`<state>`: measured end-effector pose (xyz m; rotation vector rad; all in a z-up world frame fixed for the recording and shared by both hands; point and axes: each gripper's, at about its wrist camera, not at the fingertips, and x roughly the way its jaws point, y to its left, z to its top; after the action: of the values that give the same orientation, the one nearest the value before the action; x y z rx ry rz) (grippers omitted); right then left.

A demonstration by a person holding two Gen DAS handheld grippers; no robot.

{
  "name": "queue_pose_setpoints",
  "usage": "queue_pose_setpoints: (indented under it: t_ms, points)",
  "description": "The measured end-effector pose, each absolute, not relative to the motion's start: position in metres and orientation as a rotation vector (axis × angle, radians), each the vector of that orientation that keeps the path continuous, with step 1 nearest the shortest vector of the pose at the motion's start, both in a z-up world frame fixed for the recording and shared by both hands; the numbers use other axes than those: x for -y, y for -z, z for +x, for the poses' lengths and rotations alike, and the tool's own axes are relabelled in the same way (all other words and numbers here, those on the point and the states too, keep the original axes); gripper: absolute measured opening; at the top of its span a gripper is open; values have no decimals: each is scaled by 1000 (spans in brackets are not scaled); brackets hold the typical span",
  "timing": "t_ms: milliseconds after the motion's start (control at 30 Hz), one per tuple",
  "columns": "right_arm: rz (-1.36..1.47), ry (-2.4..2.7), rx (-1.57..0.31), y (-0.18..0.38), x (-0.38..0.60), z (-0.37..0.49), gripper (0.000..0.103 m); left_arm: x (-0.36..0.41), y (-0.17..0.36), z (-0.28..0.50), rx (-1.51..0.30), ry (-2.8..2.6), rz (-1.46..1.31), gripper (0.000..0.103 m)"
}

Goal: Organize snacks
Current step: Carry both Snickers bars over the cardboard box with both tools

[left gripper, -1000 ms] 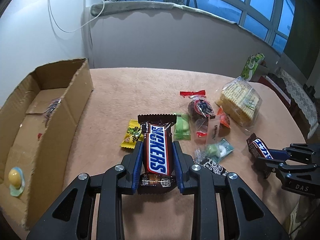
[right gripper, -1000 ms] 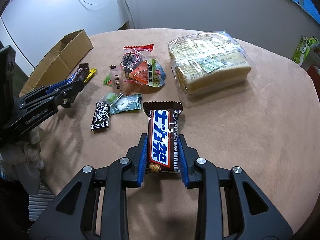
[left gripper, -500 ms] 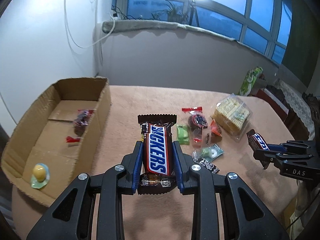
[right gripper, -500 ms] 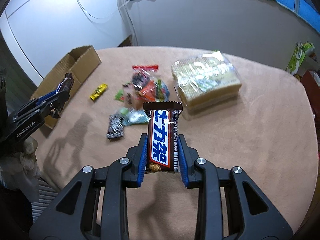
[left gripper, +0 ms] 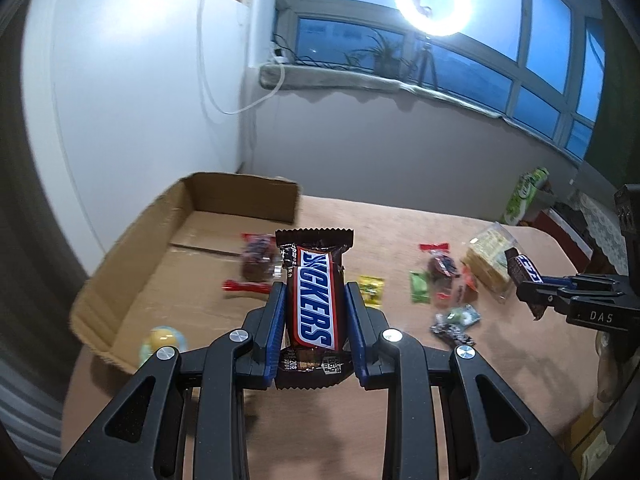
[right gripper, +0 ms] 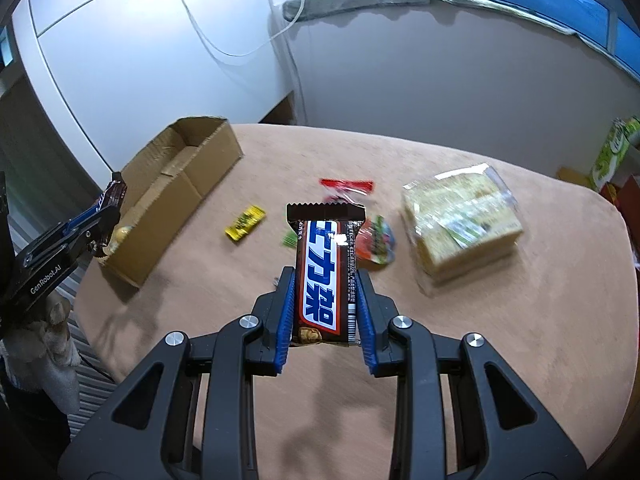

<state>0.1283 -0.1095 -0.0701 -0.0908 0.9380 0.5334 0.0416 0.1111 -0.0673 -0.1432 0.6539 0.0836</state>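
Observation:
My left gripper (left gripper: 316, 300) is shut on a brown Snickers bar (left gripper: 316, 300) and holds it high above the table, near the open cardboard box (left gripper: 132, 264). The box holds a dark red-wrapped candy (left gripper: 256, 258) and a yellow jelly cup (left gripper: 162, 340). My right gripper (right gripper: 326, 284) is shut on a second Snickers bar (right gripper: 326, 276), also lifted. It shows at the right of the left wrist view (left gripper: 532, 280). Loose snacks lie on the table: a yellow candy (right gripper: 245, 223), a red-wrapped candy (right gripper: 347, 186) and a bag of crackers (right gripper: 460, 224).
The tan round table (right gripper: 500, 340) ends close at the left and front. More small packets (left gripper: 456, 320) lie in a cluster. A green carton (right gripper: 614, 152) stands beyond the far right edge. A wall and window sill lie behind.
Both grippers have risen well above the table with their bars. The left one has shifted toward the cardboard box, and more of the box's inside shows now.

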Motion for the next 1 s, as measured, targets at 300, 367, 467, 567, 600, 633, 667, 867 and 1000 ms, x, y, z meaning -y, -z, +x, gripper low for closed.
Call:
queue_pose_setpoints:
  t_ms: [300, 367, 467, 567, 600, 633, 667, 867, 1000]
  points:
    - [-126, -614, -912, 59, 60, 139, 29, -149, 67, 34, -651, -168, -146, 27]
    - [-132, -628, -907, 57, 48, 143, 29, -157, 67, 34, -653, -184, -147, 27]
    - [-134, -647, -905, 55, 33, 150, 29, -169, 69, 34, -657, -203, -149, 27]
    - [-136, -663, -906, 54, 16, 158, 29, -179, 71, 36, -660, -215, -153, 27]
    - [-137, -667, -907, 54, 9, 161, 29, -181, 72, 37, -661, -217, -155, 27]
    - [-140, -671, -907, 54, 5, 164, 29, -184, 73, 38, -664, -219, -156, 27]
    - [-143, -675, -908, 53, -2, 166, 29, -185, 74, 39, -665, -221, -157, 27]
    - [-167, -691, -909, 56, -32, 177, 29, -198, 79, 44, -677, -231, -168, 27]
    - [-166, -705, -919, 58, -47, 184, 29, -205, 81, 45, -681, -239, -169, 27]
